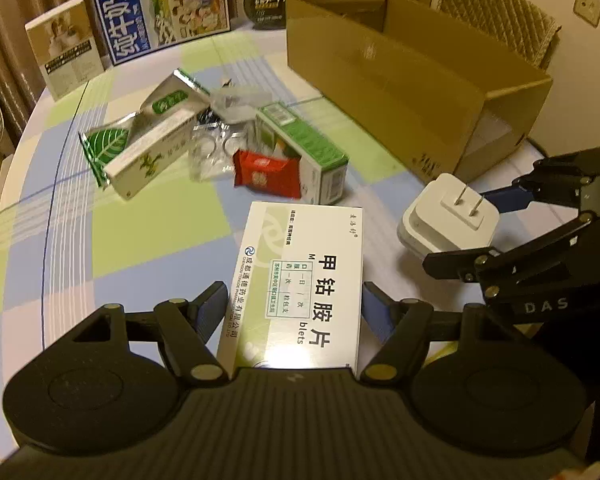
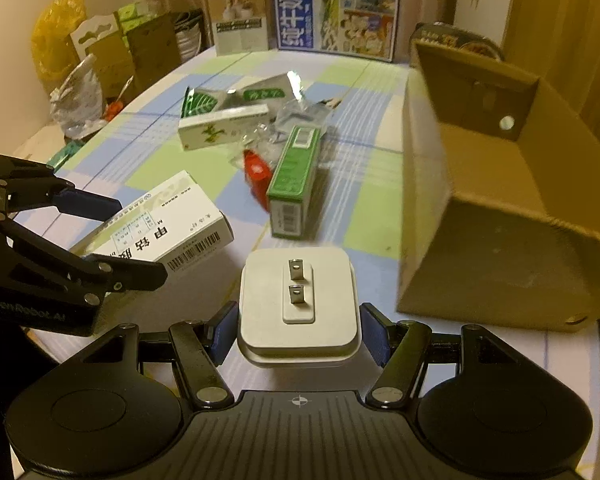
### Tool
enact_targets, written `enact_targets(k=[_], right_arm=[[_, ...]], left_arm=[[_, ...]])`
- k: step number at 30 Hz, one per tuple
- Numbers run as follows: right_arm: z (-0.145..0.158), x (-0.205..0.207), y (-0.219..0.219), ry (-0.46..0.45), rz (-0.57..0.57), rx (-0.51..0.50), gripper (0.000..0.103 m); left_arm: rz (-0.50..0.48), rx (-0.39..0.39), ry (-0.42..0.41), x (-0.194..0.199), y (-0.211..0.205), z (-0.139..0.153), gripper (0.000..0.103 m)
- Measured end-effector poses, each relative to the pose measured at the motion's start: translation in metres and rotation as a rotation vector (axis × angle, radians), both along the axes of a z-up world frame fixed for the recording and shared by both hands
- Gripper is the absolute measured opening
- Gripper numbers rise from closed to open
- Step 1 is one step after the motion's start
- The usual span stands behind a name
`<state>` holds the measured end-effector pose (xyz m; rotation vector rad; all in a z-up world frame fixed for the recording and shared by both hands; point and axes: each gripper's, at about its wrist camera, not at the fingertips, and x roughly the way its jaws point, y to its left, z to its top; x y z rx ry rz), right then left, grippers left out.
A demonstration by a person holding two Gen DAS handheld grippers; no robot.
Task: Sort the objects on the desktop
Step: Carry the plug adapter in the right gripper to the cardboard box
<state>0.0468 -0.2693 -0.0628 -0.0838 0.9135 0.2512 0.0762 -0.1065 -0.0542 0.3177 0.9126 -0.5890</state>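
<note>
The left fingers point(image 1: 224, 308) clasp the white medicine box point(image 1: 300, 280), lifted above the bench point(image 1: 148, 232); the right fingers point(image 2: 224, 336) pinch the white plug adapter point(image 2: 298, 304) beside the cardboard box point(image 2: 500, 208).
</note>
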Motion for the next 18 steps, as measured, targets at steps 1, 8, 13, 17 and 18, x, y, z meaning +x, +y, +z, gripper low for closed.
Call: enact_targets(k=[1, 8, 13, 17, 18], right_arm=[[0.002, -0.001, -0.002, -0.007, -0.004, -0.002, 0.062], [0.027, -0.008, -0.027, -0.066, -0.037, 0.0, 0.062], [0.059, -0.012, -0.061, -0.134, -0.084, -0.005, 0.062], [0.087, -0.004, -0.098, -0.201, -0.158, -0.011, 0.062], [0.093, 0.0, -0.107, -0.211, -0.174, -0.014, 0.062]], left_arm=[[-0.002, -0.004, -0.005, 0.0, -0.002, 0.003, 0.068], [-0.028, -0.036, -0.037, 0.0, -0.021, 0.029, 0.068], [-0.056, -0.068, -0.057, 0.005, -0.044, 0.044, 0.068], [-0.09, -0.099, -0.078, 0.011, -0.071, 0.058, 0.068], [-0.1, -0.107, -0.085, 0.012, -0.079, 0.061, 0.068]])
